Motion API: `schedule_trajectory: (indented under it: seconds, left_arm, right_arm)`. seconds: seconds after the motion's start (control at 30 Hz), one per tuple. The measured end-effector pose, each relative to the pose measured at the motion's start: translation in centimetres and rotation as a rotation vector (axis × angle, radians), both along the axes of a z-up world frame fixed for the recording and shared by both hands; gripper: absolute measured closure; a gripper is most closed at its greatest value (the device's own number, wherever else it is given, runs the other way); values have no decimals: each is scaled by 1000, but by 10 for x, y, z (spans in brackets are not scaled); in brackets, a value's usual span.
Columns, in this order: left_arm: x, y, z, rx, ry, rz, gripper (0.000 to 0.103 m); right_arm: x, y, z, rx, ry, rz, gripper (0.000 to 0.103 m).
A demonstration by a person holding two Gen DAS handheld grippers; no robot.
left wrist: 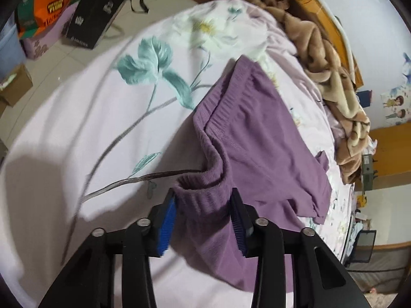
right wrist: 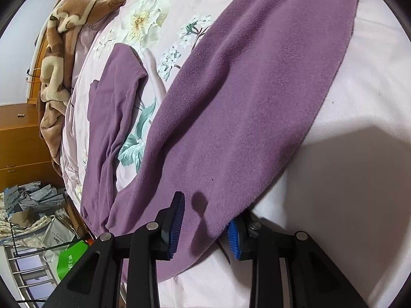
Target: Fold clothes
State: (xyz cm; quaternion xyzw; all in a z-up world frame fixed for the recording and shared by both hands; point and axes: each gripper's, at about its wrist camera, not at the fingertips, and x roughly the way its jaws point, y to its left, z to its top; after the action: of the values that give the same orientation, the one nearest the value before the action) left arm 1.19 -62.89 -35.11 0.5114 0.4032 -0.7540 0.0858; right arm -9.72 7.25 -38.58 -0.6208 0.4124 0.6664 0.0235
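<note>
A: What does the left wrist view show?

B: Purple fleece trousers (left wrist: 246, 128) lie on a pale floral bedsheet (left wrist: 90, 128). The left gripper (left wrist: 203, 220) has its 2 blue pads on either side of the ribbed waistband corner (left wrist: 200, 192), apparently clamping it, likely to lift that end for a fold. The frame is blurred, and the gripper hides the cloth below it.

A: And the right wrist view?

B: One trouser leg (right wrist: 244, 102) runs diagonally up the sheet; the other leg (right wrist: 115, 102) lies apart, further left. The right gripper (right wrist: 205, 225) straddles the leg's near edge. Its right pad (right wrist: 232, 241) is half tucked under the cloth, so I cannot tell whether it is pinching. The hem is cut off. A brown blanket (right wrist: 59, 51) is heaped along the far edge.
</note>
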Motion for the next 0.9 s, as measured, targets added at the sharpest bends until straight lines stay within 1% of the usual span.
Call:
schedule_trajectory:
  seconds: [0.07, 0.13, 0.2, 0.27, 0.3, 0.37, 0.43, 0.47, 0.5, 0.53, 0.57, 0.6, 0.63, 0.67, 0.73, 0.83, 0.87, 0.9]
  left_arm:
    - [3, 0, -2, -6, -21, -6, 82]
    - [5, -2, -5, -21, -48, -19, 84]
    - [9, -1, 0, -49, -76, -30, 85]
    - [9, 3, 10, -110, -117, -48, 85]
    - [13, 3, 15, -128, -142, -44, 85]
    - [26, -2, 22, -124, -194, -3, 85]
    - [34, -7, 31, -90, -195, 41, 83]
    - [36, -10, 36, -74, -189, 59, 79]
    - [37, -11, 42, -74, -179, 69, 73]
    - [35, -12, 48, -107, -167, 68, 67]
    - [34, -12, 53, -155, -160, 67, 56]
    - [33, -14, 54, -200, -159, 67, 50]
    - [33, -16, 51, -227, -173, 68, 49]
    - [34, -19, 45, -224, -190, 65, 49]
    - [38, -22, 30, -200, -209, 40, 49]
    - [40, -19, 15, -202, -210, -46, 48]
    - [38, -18, 11, -187, -201, -81, 44]
    - [36, -16, 6, -172, -191, -116, 44]
  right_arm:
    - [0, -1, -1, 10, 0, 6, 75]
    - [-1, -4, 0, 34, -5, 32, 97]
    - [-3, -7, 2, 53, -13, 54, 97]
    - [-3, -6, 7, 55, -13, 50, 97]
    - [-4, -5, 10, 56, -12, 47, 97]
    - [-4, -4, 17, 62, -8, 46, 97]
    - [-4, -1, 24, 64, 0, 33, 97]
    - [-5, 0, 27, 61, 3, 23, 97]
    - [-6, 2, 28, 57, 9, 17, 97]
    - [-8, 4, 28, 52, 14, 11, 95]
    - [-9, 6, 29, 48, 19, 5, 94]
    - [-10, 8, 30, 43, 24, 0, 94]
    - [-12, 9, 27, 33, 20, -3, 91]
    - [-11, 9, 24, 21, 11, -3, 89]
    - [-8, 9, 20, 5, -3, -2, 79]
    - [2, 6, 15, -4, -19, -2, 78]
    - [6, 7, 13, -3, -24, -3, 78]
    - [11, 8, 12, -3, -28, -5, 78]
